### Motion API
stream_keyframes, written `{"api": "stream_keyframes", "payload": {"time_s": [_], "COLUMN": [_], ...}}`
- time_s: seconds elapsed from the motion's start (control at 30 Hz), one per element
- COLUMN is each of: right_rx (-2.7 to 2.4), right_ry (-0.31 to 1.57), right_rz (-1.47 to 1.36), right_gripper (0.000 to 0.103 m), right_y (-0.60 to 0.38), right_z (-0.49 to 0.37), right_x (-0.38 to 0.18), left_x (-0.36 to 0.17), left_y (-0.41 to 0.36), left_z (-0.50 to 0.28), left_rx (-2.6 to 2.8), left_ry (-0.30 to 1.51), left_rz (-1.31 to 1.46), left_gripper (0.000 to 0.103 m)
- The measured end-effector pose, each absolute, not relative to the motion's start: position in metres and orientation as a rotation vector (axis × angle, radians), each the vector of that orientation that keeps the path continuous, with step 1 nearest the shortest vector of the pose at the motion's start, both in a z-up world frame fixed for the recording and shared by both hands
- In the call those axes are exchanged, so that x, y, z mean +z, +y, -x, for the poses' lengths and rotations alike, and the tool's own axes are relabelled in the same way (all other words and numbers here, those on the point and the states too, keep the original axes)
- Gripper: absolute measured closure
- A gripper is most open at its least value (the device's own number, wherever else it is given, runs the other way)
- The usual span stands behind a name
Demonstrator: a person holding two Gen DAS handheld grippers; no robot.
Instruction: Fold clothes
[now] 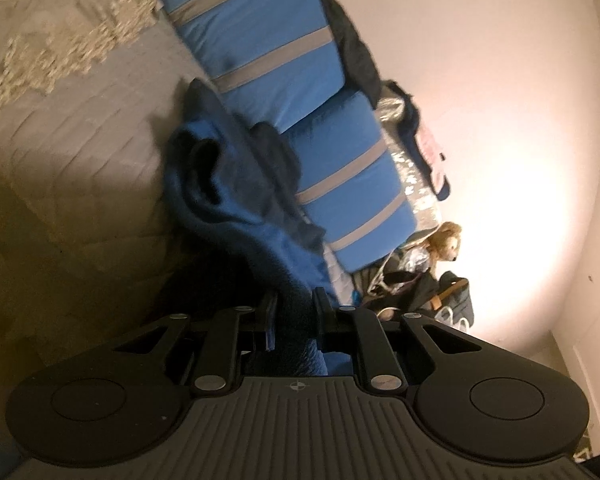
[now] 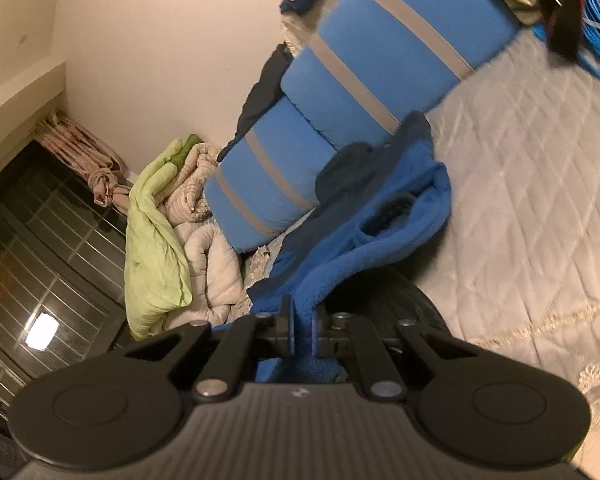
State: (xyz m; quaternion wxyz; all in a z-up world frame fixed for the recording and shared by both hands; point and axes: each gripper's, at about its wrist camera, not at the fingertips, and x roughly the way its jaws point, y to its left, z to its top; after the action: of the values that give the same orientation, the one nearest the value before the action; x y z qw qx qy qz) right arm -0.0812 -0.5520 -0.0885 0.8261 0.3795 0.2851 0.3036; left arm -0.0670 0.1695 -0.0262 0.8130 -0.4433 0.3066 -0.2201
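A blue fleece garment with dark navy parts lies bunched on the quilted bed, against the blue cushions. My left gripper is shut on a fold of this fleece, which runs up from between its fingers. In the right wrist view the same blue fleece garment stretches from the cushions toward me. My right gripper is shut on another edge of it, with blue cloth pinched between the two black fingers. The part of the garment under both grippers is hidden.
A grey quilted bedspread covers the bed. Blue cushions with grey stripes line the wall. A green and beige pile of bedding sits in the corner by a dark window. A soft toy and bags lie beyond the cushions.
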Motion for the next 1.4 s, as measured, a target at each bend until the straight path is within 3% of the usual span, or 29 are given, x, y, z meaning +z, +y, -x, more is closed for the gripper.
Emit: {"api": "stream_keyframes", "payload": {"time_s": [0.97, 1.4], "right_rx": [0.56, 0.498], "right_ry": [0.619, 0.52], "right_rz": [-0.836, -0.887], "right_gripper": [0.096, 0.096], "right_y": [-0.531, -0.544], "right_z": [0.074, 0.076], "right_x": [-0.001, 0.015], "left_x": [0.051, 0.061], "left_y": [0.151, 0.158], "left_z": [0.075, 0.086], "left_rx": [-0.51, -0.522], "left_ry": [0.507, 0.409], "left_rz": [0.892, 0.933], "left_gripper": [0.088, 0.088]}}
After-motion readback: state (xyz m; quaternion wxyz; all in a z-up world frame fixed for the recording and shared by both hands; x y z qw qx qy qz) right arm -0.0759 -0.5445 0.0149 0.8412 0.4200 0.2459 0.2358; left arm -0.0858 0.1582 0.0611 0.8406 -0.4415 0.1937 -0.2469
